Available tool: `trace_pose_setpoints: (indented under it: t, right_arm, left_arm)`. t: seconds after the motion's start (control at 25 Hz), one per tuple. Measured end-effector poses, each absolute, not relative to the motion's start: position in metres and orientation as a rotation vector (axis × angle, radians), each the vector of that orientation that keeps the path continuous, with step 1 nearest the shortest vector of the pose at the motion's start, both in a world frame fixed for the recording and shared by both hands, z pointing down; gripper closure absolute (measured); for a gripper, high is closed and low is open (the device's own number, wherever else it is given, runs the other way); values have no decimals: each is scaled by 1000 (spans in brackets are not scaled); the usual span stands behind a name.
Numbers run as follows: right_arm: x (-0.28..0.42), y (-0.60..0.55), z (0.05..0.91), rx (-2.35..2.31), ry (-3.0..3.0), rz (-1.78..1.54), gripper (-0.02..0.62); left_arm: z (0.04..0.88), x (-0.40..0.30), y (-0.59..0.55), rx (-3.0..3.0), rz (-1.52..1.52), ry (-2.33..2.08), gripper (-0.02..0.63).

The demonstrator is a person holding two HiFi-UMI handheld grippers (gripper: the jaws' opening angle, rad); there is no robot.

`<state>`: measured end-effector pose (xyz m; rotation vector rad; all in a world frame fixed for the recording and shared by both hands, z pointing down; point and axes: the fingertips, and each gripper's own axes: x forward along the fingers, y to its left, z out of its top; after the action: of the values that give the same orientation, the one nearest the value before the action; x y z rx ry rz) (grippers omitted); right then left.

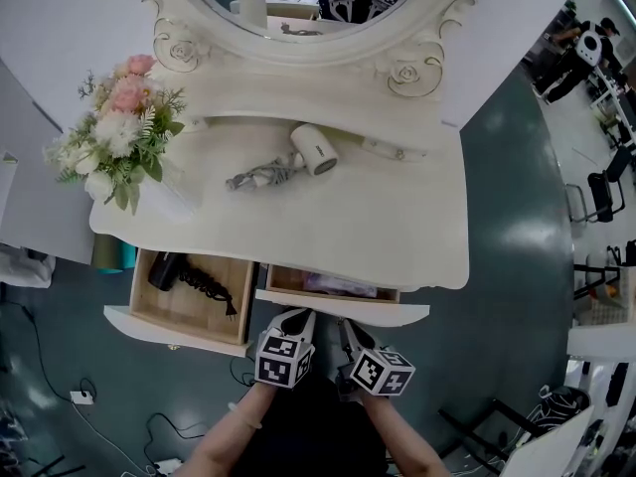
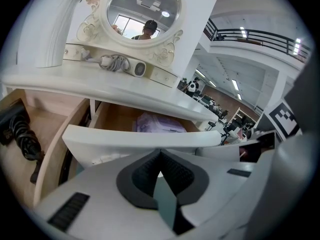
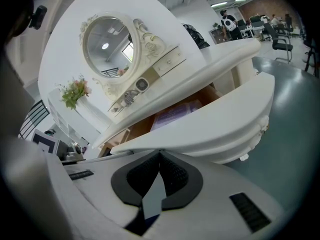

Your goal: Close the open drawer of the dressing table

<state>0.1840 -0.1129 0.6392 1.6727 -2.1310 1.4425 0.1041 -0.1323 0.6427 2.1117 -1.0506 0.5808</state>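
The cream dressing table (image 1: 328, 232) has two drawers pulled out. The right drawer (image 1: 343, 310) is open a short way and holds a pale purple packet (image 1: 338, 286). Both grippers are shut with nothing between the fingers. My left gripper (image 1: 295, 317) and right gripper (image 1: 350, 326) sit side by side with their tips at that drawer's white front. In the left gripper view the left gripper (image 2: 160, 152) meets the drawer front (image 2: 140, 136), with the purple packet (image 2: 157, 123) behind. In the right gripper view the right gripper (image 3: 160, 154) lies under the curved front (image 3: 215, 129).
The left drawer (image 1: 164, 326) stands much farther out and holds a black corded hair tool (image 1: 184, 278). On top lie a white hair dryer (image 1: 316, 149) and a flower vase (image 1: 119, 132) below the oval mirror (image 1: 298, 28). Cables (image 1: 89, 397) run over the floor.
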Motion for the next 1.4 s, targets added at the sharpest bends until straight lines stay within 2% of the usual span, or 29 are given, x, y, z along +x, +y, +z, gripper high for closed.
trace_pose_setpoints:
  t: [1.4]
  right_arm:
    - [193,-167,638,1779,-2174,1297,566]
  left_arm:
    - [644,113,-187,2081,446,-1220,586]
